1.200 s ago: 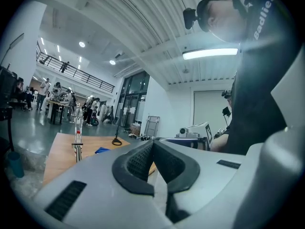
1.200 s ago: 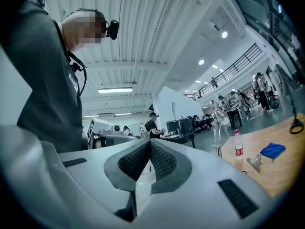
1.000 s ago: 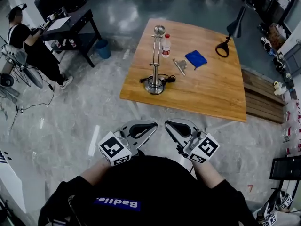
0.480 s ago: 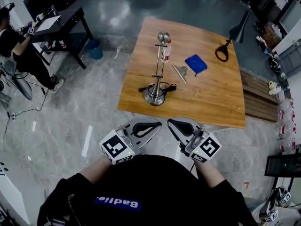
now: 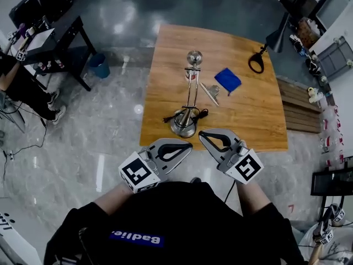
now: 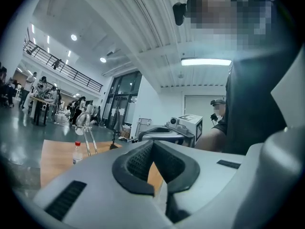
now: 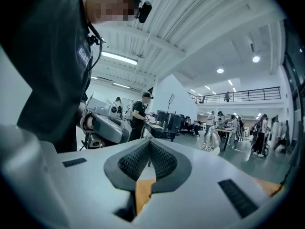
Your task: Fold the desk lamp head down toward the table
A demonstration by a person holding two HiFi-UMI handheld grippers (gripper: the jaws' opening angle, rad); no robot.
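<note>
A silver desk lamp stands near the front edge of the wooden table [image 5: 259,123]. Its round base [image 5: 183,127] is on the table, its thin stem rises upright, and its round head [image 5: 193,57] is on top. In the left gripper view the lamp head [image 6: 82,119] shows far off to the left, above the table [image 6: 52,156]. My left gripper [image 5: 185,146] [image 6: 153,143] hovers in front of the table's near edge, shut and empty. My right gripper [image 5: 205,134] [image 7: 149,142] is beside it, just right of the base, also shut and empty. Neither touches the lamp.
Behind the lamp are a water bottle [image 5: 190,74], a metal tool [image 5: 209,91] and a blue cloth [image 5: 228,80]. A black lamp [image 5: 259,61] stands at the far right corner. A dark desk [image 5: 52,43] and a blue bin [image 5: 99,66] are at left, wooden boards [image 5: 298,112] at right.
The table and lamp have come closer in the head view. Both grippers moved forward to the table's near edge, and the right one has rolled a little.
</note>
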